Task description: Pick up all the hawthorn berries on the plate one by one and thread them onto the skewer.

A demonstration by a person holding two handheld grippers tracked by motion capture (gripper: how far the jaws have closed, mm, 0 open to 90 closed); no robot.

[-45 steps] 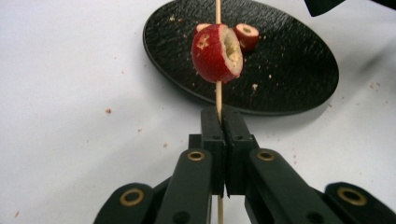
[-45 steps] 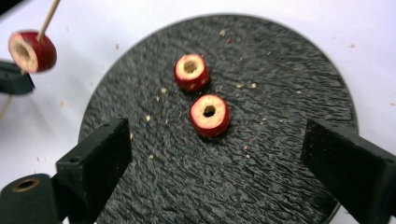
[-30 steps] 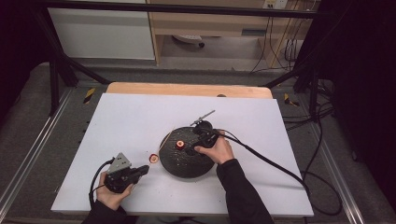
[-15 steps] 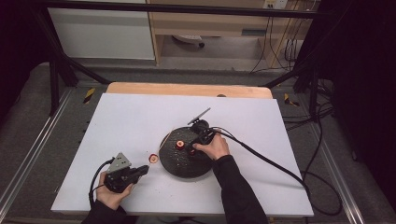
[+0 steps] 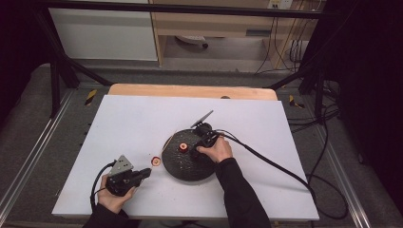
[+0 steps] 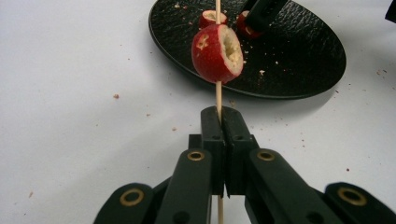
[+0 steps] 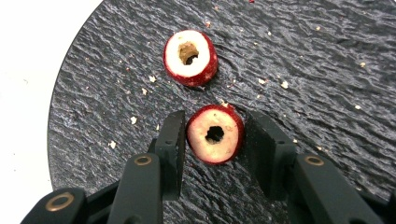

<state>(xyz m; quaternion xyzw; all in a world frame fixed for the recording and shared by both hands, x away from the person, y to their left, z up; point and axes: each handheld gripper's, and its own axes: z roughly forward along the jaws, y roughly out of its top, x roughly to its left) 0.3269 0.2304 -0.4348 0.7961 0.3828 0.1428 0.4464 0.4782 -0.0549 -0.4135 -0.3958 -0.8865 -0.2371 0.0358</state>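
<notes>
Fruit pieces, small, red-skinned and cored through the middle, are what the work turns on: hollowed halves or rounds going onto a thin wooden skewer. They look light and fairly soft, with pale crumbly flesh that has already shed bits across the plate, so I judge a hard squeeze would crush or split them. The best hold is across the red skin on two opposite sides, leaving the bored hole free for the stick.

Starting at the left of the counter [image 5: 119, 123], the left gripper [image 5: 145, 174] has its jaws pressed together on the skewer [image 6: 217, 95], pinching it low down so that it rises straight up between them. One fruit piece [image 6: 217, 53] is already threaded on it, sitting a little above the jaw tips and clear of them. The stick itself is stiff but thin, and I think it would snap if bent sideways.

Further right lies the black plate [image 7: 327, 70], dark and rough-textured, with two more pieces resting on it. The right gripper [image 7: 215, 135] hangs over the plate with its jaws spread, one on either side of the nearer piece [image 7: 215, 134], hole facing up. The left jaw is just beside the skin, the right a touch further off; neither seems to grip it yet. The second loose piece [image 7: 190, 57] lies just beyond, apart from the jaws.
</notes>
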